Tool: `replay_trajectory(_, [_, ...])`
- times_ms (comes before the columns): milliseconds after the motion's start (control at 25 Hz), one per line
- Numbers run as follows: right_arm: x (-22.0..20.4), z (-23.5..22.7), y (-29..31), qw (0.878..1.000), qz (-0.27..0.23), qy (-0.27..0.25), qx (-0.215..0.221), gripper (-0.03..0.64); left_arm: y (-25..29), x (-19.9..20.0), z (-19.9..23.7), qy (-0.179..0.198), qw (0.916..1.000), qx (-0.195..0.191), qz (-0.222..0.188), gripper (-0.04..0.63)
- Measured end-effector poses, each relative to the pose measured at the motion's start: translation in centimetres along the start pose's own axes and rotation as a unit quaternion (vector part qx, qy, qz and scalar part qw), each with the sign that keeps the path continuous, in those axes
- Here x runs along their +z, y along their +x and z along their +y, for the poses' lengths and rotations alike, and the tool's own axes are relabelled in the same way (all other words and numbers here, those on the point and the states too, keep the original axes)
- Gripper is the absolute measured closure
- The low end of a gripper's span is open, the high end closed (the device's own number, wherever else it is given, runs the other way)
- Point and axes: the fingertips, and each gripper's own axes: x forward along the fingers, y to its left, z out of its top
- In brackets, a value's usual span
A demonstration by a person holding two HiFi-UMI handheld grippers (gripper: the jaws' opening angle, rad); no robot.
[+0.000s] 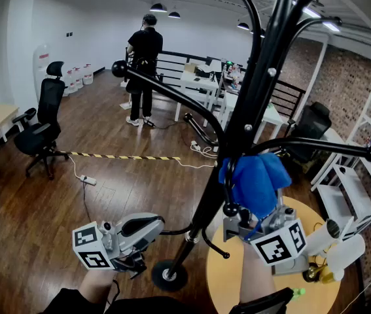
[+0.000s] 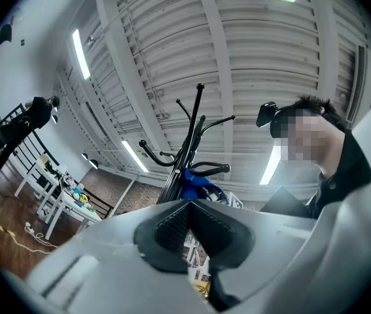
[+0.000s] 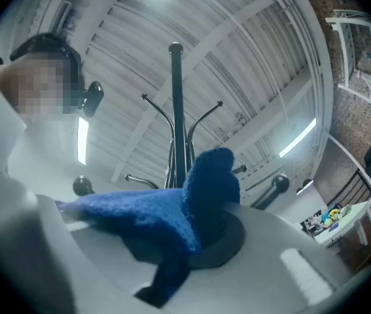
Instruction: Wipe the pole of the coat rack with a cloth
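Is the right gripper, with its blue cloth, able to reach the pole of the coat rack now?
Probably yes: the right gripper is shut on the blue cloth, which sits right beside the pole, with nothing visible between them.

The slim black metal pole of the coat rack (image 1: 235, 139) rises from a round black base (image 1: 169, 275) and carries curved, ball-tipped hook arms (image 1: 172, 95) that branch off at several heights. The blue terry cloth (image 1: 256, 182) is bunched into a soft lump, one rounded fold standing up and a flatter flap trailing to the side. It is clamped in the jaws of the right gripper (image 3: 201, 231) and sits just beside the pole below its lower arms, its left edge meeting the pole in the head view.
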Motion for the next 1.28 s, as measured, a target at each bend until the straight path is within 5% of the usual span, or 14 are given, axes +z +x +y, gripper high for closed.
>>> replay_trajectory(680, [17.5, 2.2, -5.3, 0.985, -0.15, -0.078, -0.026, 0.595, 1.2, -0.3, -1.4, -0.008, 0.9987, -0.049, 0.009, 0.602])
replay_trajectory(1080, [17.4, 2.1, -4.9, 0.981, -0.175, -0.077, -0.044, 0.595, -0.1, 0.6, -2.0, -0.006, 0.9994, -0.032, -0.007, 0.602])
replay_trajectory(1280, [11.5, 0.6, -2.3, 0.992, -0.108, -0.043, -0.045, 0.595, -1.7, 0.8, -1.6, -0.006, 0.9997, -0.013, -0.018, 0.602])
